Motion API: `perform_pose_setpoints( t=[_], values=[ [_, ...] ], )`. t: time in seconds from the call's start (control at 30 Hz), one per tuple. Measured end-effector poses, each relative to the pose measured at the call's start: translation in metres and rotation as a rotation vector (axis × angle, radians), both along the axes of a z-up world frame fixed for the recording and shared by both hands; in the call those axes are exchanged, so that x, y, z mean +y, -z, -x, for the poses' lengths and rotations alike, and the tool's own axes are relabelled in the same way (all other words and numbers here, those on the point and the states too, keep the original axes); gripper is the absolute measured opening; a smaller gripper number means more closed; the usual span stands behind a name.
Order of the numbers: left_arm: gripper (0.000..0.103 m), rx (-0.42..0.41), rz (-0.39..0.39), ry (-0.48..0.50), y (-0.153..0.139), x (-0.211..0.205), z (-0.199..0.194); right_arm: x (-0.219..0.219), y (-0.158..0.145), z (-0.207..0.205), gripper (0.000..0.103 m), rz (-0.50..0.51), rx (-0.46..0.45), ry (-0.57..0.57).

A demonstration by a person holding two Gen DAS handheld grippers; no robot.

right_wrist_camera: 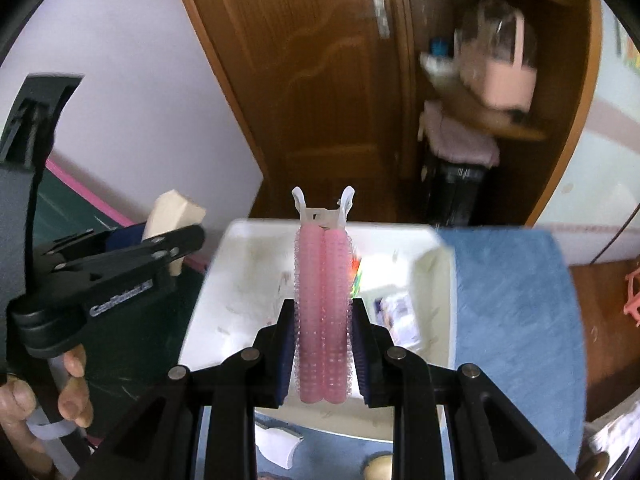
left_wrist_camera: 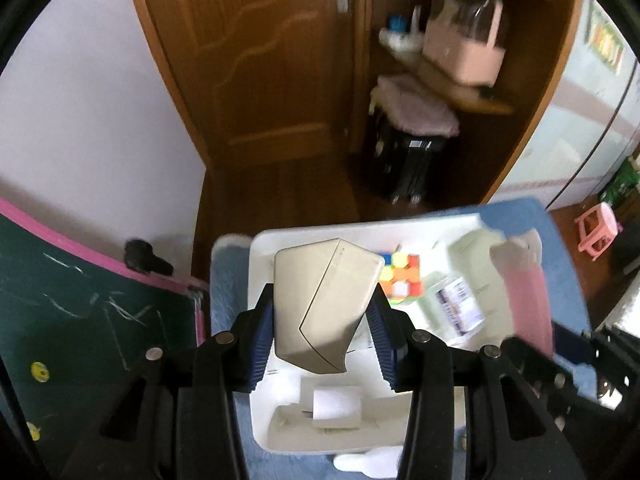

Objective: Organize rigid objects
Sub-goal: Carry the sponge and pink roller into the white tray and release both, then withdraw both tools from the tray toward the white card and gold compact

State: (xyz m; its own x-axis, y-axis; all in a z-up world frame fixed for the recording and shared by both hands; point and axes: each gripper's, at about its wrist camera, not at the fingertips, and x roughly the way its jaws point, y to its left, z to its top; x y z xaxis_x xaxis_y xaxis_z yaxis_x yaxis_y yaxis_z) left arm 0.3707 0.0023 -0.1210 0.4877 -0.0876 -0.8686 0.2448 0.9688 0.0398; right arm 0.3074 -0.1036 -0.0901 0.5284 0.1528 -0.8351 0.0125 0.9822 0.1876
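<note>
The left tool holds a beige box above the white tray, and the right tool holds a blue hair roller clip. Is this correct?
Not quite: the roller clip is pink, not blue, as the right wrist view shows. The rest holds: the left tool holds the beige box above the white tray, and the right tool holds the clip.

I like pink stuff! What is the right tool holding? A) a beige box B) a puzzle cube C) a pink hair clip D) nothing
C: the right tool is shut on the bumpy pink hair clip, held above the white tray.
</note>
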Motion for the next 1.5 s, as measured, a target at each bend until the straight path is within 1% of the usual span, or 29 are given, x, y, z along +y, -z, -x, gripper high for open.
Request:
perform_pose_setpoints(
  t=[0.13,0.27,0.3,0.4,0.57,0.63,0.67,0.7,0.73,0.77,0.8,0.83,0.87,0.9,1.03,1.23,1.5],
  values=[
    [0.047,0.081,-0.033,-0.017,0.048,0.002,-0.017,0.013,0.048,-0.011,0.026,-0.005,0.095,-0.013],
    [0.047,0.141,-0.063,-0.027,0.083,0.005,-0.025,0.024,0.093,-0.014,0.026,-0.022,0.191,-0.021],
    [0.047,0.153,-0.068,-0.026,0.090,0.006,-0.026,0.026,0.100,-0.014,0.026,-0.021,0.206,-0.023],
    [0.047,0.180,-0.089,-0.019,0.106,0.005,-0.030,0.033,0.120,-0.013,0.026,-0.014,0.247,-0.035],
    [0.048,0.208,-0.115,-0.001,0.121,0.000,-0.031,0.040,0.136,-0.013,0.026,-0.019,0.287,-0.046],
    [0.048,0.220,-0.103,0.002,0.123,0.000,-0.030,0.041,0.139,-0.012,0.027,-0.014,0.297,-0.049],
    [0.049,0.230,-0.085,0.001,0.123,0.002,-0.030,0.041,0.140,-0.014,0.028,-0.013,0.295,-0.050],
    [0.052,0.236,-0.069,0.000,0.123,0.003,-0.030,0.040,0.139,-0.012,0.028,-0.010,0.291,-0.050],
    [0.061,0.239,-0.059,-0.002,0.122,0.003,-0.029,0.040,0.140,-0.014,0.029,-0.009,0.291,-0.050],
    [0.067,0.241,-0.049,-0.004,0.121,0.004,-0.029,0.040,0.139,-0.013,0.034,-0.012,0.289,-0.050],
    [0.075,0.240,-0.034,-0.002,0.118,0.004,-0.027,0.039,0.138,-0.012,0.041,-0.019,0.286,-0.047],
    [0.077,0.234,-0.019,0.004,0.114,0.004,-0.024,0.037,0.136,-0.011,0.045,-0.026,0.280,-0.044],
    [0.077,0.226,-0.015,0.006,0.110,0.003,-0.022,0.033,0.131,-0.009,0.052,-0.033,0.271,-0.040],
    [0.077,0.218,-0.018,0.010,0.107,0.002,-0.020,0.032,0.128,-0.006,0.054,-0.038,0.257,-0.037],
    [0.077,0.179,-0.027,0.013,0.091,0.000,-0.008,0.030,0.115,0.006,0.054,-0.037,0.222,-0.040],
    [0.077,0.133,0.015,0.006,0.060,0.003,0.012,0.034,0.090,0.027,0.054,-0.030,0.166,-0.048],
    [0.077,0.063,0.041,-0.001,0.018,0.005,0.052,0.032,0.050,0.068,0.054,-0.022,0.080,-0.054]
  ],
)
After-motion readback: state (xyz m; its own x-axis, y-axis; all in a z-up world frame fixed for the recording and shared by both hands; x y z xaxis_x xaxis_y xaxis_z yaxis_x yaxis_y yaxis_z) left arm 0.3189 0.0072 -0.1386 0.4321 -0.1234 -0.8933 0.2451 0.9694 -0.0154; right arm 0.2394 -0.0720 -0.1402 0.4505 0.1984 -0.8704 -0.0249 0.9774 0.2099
